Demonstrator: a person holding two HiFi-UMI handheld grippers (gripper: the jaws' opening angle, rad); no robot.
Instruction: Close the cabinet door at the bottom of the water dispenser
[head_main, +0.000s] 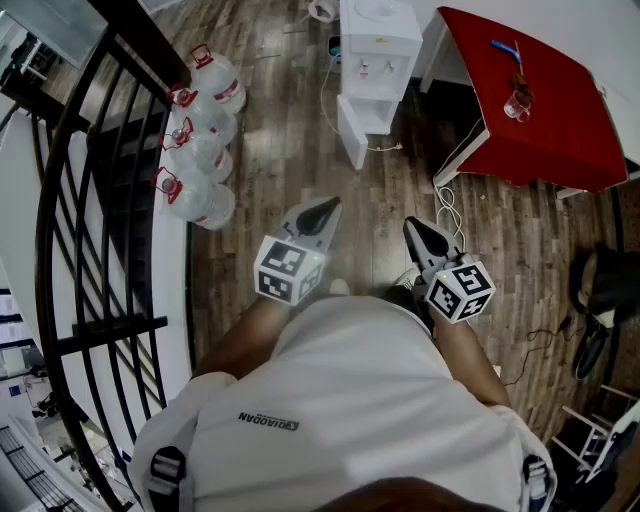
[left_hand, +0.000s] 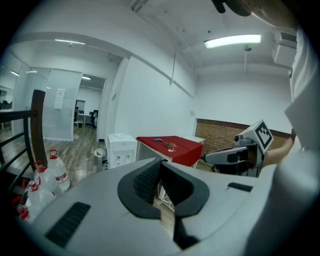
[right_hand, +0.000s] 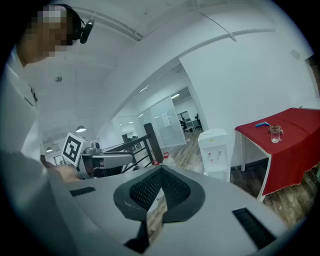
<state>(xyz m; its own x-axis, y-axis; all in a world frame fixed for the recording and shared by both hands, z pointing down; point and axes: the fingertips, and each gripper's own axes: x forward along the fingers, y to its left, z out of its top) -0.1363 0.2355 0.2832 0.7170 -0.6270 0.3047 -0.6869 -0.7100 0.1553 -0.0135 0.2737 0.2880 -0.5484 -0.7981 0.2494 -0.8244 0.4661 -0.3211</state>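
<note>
Head view: white plastic water dispenser (head_main: 378, 40) stands well ahead, its white bottom cabinet door (head_main: 349, 135) swung open; left gripper (head_main: 322, 213) and right gripper (head_main: 424, 238) are far short. White floor cable (head_main: 447, 205) near the approach is judged a trip risk.
Left gripper view: jaws together, empty; a hard shove could rock the dispenser.
Right gripper view: jaws together, empty; tips may glance off the door edge.

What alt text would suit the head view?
A person holds the left gripper and right gripper, both shut and empty, well short of a white dispenser whose bottom door stands open. Water bottles sit by a railing at left; a red table at right.
</note>
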